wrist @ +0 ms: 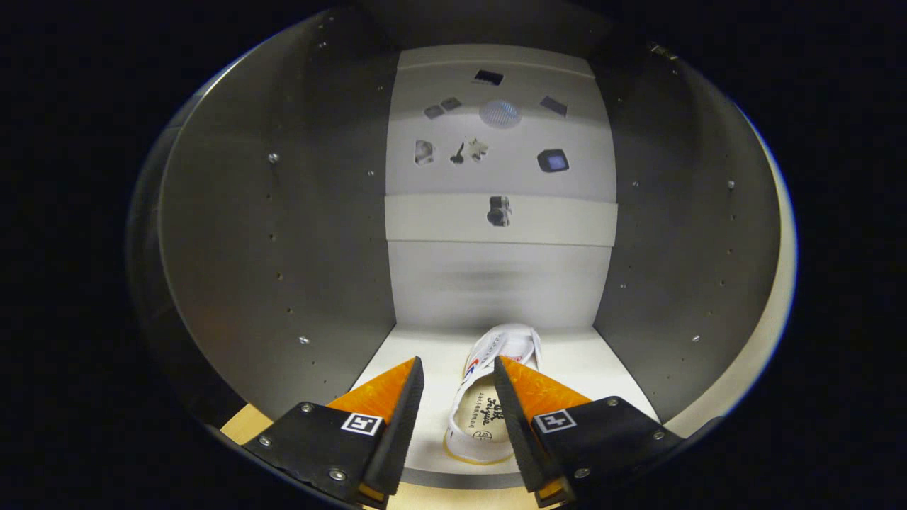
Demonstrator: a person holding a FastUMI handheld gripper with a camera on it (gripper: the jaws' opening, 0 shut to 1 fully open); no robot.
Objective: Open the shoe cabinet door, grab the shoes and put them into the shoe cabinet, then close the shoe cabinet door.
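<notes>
Gripper (458,386) is hovering with fingers spread apart, gripping nothing, over white shoe (489,397) lying on cabinet floor (588,368) between them; backing straight out is looking wisest, avoiding nudging it

A white panel (496,142) carries small fittings around a round mesh dome (500,113). A black square (488,77) sits at its 12 o'clock, a dark plate (553,105) at 3, two grey tabs (442,108) at 9, and a glowing square (553,161) at 4. A camera-like block (499,211) sits at 6, on a paler band (439,219). Far off at 7 lies pale wood (244,425)
</notes>
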